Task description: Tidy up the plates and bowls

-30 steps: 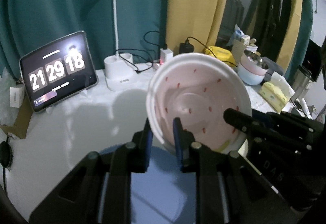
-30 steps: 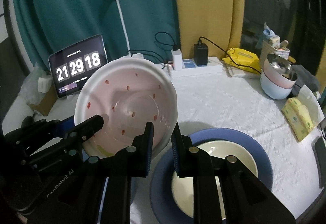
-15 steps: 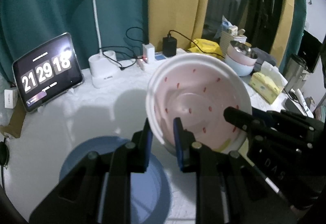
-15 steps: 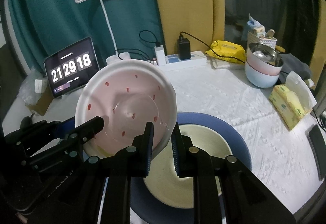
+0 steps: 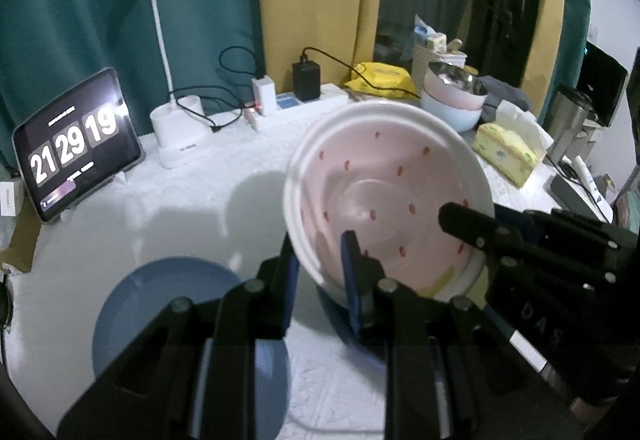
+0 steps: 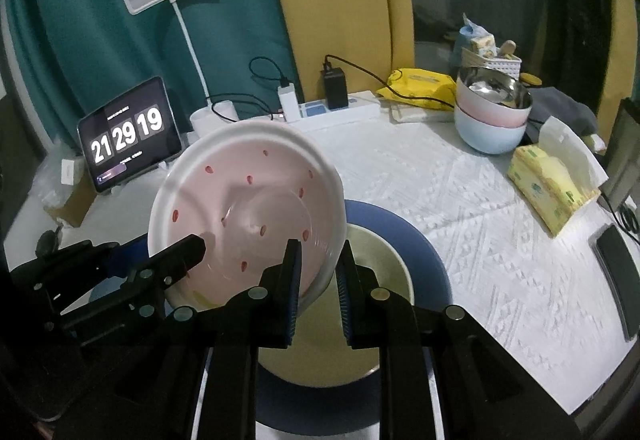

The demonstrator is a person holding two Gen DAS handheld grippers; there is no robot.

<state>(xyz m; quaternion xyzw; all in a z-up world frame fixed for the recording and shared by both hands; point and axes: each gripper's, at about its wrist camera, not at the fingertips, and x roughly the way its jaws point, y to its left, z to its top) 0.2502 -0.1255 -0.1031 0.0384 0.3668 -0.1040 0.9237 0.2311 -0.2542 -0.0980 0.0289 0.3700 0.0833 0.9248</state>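
Observation:
A pink dish with red specks and a white rim [image 5: 384, 191] [image 6: 248, 207] hangs tilted above the table, held by both grippers. My left gripper [image 5: 318, 252] is shut on its left rim, one finger inside and one outside. On the right rim my right gripper [image 6: 318, 260] is shut the same way. Just below the dish lies a blue plate [image 6: 420, 252] with a cream plate [image 6: 384, 268] on it. A second blue plate [image 5: 160, 300] lies on the table to the left. Three stacked bowls [image 6: 492, 111], metal on pink on pale blue, stand at the back right.
A tablet clock [image 5: 76, 143], a white desk lamp [image 5: 180, 135] and a power strip with cables [image 6: 340, 107] line the back edge. A yellow tissue pack [image 6: 552, 187] and a dark phone [image 6: 620, 272] lie on the white cloth at the right.
Both grippers have carried the pink dish to the right, from beside the blue and cream plates to above them. The other blue plate now lies clear to its left.

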